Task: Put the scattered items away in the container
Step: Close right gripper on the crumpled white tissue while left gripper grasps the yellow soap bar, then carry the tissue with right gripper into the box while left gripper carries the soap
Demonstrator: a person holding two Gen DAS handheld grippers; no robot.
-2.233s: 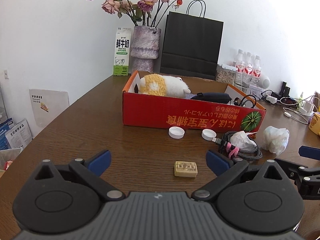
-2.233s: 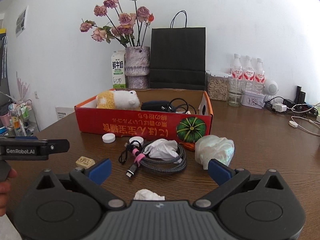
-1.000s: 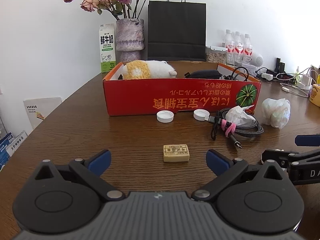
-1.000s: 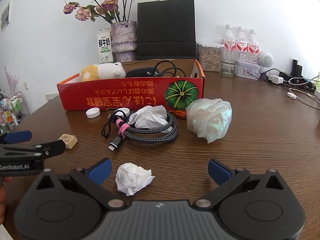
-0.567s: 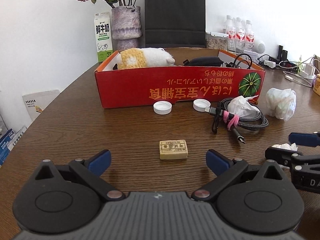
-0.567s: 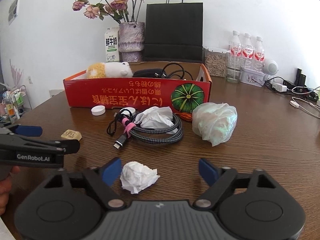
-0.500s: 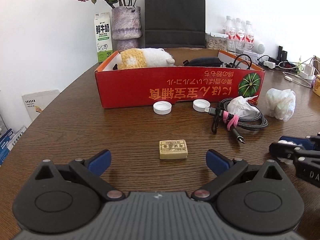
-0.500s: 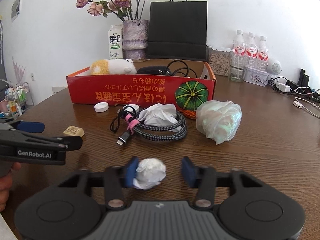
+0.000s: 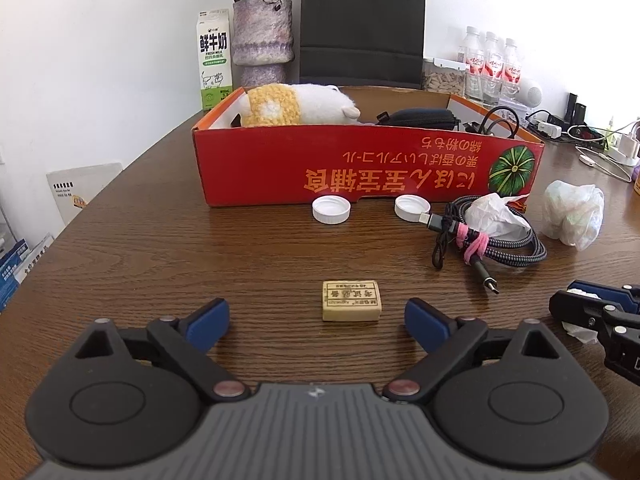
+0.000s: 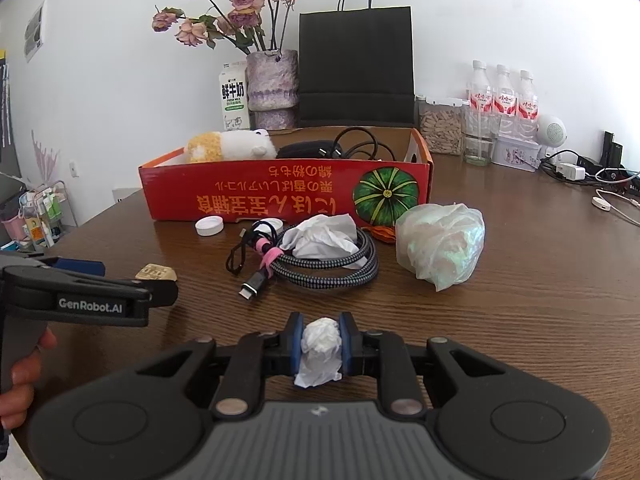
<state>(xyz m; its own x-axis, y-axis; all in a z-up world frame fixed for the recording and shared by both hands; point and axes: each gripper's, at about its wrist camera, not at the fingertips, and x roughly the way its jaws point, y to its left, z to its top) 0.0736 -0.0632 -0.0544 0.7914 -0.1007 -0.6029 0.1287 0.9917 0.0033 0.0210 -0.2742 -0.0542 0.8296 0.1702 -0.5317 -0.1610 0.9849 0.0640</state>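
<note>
Left wrist view: the left gripper (image 9: 316,316) has its jaws wide apart, having just begun to narrow; the pads touch nothing. A small tan block (image 9: 351,300) lies flat on the wooden table (image 9: 160,248) just ahead of the gap between the blue pads (image 9: 210,318). Beyond it stands the red cardboard box (image 9: 360,168), holding a plush toy (image 9: 296,105), a black pouch (image 9: 418,117) and a black cord. Two white bottle caps (image 9: 331,209) lie just in front of the box wall. To their right lies a coiled braided cable (image 9: 500,244) with a crumpled tissue (image 9: 494,216) on it, and farther right a wadded plastic bag (image 9: 574,214). The right gripper (image 9: 576,295) shows at the right edge.

Right wrist view: the right gripper (image 10: 320,342) is clamped on a crumpled paper ball (image 10: 320,344) — both pads press its sides, low over the table. The cable, tissue and plastic bag (image 10: 440,244) lie between it and the box (image 10: 280,198). The left gripper (image 10: 120,280) enters from the left, a hand (image 10: 20,384) on its handle; the tan block (image 10: 156,271) is partly hidden behind it.
</note>
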